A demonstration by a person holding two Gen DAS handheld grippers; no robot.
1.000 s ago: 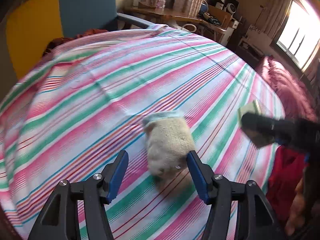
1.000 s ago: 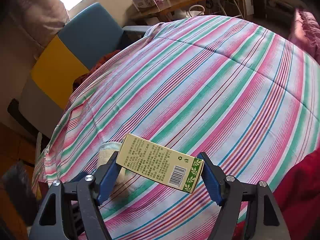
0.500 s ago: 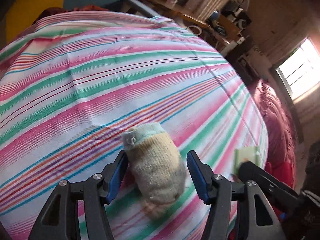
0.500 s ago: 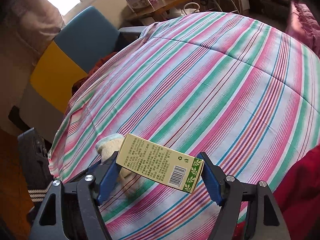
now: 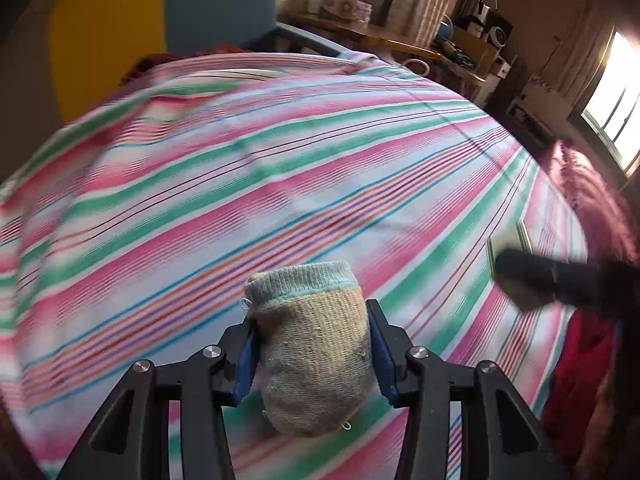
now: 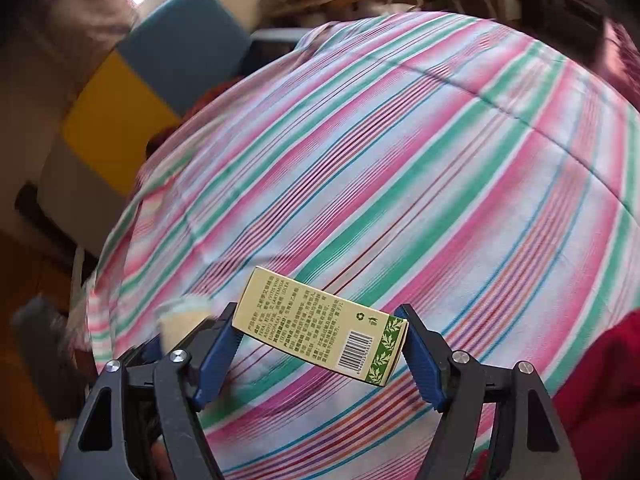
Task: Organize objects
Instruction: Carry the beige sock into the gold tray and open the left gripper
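My left gripper is shut on a rolled beige sock with a pale blue cuff and holds it above the striped bedspread. My right gripper is shut on a cream and green carton with a barcode, held tilted above the bedspread. The right gripper and its carton show blurred at the right of the left wrist view. The sock and left gripper show blurred at the lower left of the right wrist view.
A blue and yellow headboard stands at the far end. A cluttered wooden desk stands beyond the bed. A dark red blanket lies along the right edge, and red cloth lies near my right gripper.
My left gripper moved in over the sock, closed on it and lifted it off the bedspread. My right gripper kept hold of the carton and shifted slightly.
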